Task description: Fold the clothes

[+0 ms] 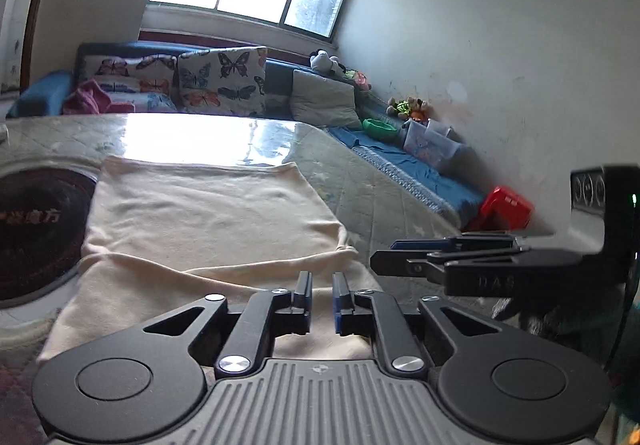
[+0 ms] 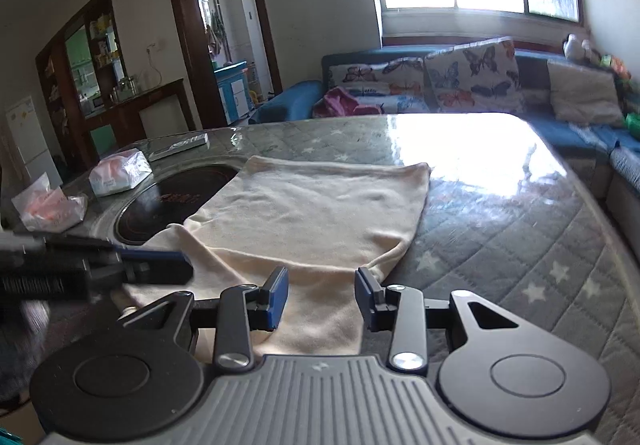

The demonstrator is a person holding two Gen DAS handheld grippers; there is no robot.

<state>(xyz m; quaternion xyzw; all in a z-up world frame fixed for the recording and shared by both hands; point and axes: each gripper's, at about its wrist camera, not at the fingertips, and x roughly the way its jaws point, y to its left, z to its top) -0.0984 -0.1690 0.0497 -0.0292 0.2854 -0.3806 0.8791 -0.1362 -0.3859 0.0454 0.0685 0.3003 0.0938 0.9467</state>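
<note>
The cream garment point(image 1: 208, 221) lies spread on the quilted table point(image 2: 500, 229), and we take it as our landmark for everything else. We see it partly folded: an upper layer lies flat with a straight far edge, and its near edge forms a soft ridge across the cloth, below which a lower layer runs toward us and under both grippers. The far left corner of the garment overlaps the round dark hob point(image 2: 168, 205) set into the table.

Our left gripper point(image 1: 322, 295) hovers over the near edge of the garment, pointing along it toward the window. Its blue-padded fingers point(image 1: 303, 291) stand a narrow gap apart, with nothing between them; we see only cloth below the gap, not clamped.

Our right gripper point(image 2: 322, 295) is over the near right part of the garment, by the bunched right corner. Its fingers point(image 2: 278, 295) are spread moderately wide, and the cream cloth shows through the gap beneath them. We cannot see either pad pressing on the fabric, so we read it as not gripping.

In the left wrist view, the right gripper comes in from the right of the garment, just beyond its near right corner. In the right wrist view, the left gripper appears blurred at the garment's near left side.

Left of the garment, beyond the hob, sit a tissue pack point(image 2: 120, 173), a crumpled plastic bag point(image 2: 48, 207) and a remote control point(image 2: 180, 145). Behind the garment, past the table's far edge, a blue sofa point(image 2: 560, 125) carries butterfly cushions point(image 2: 472, 75).
</note>
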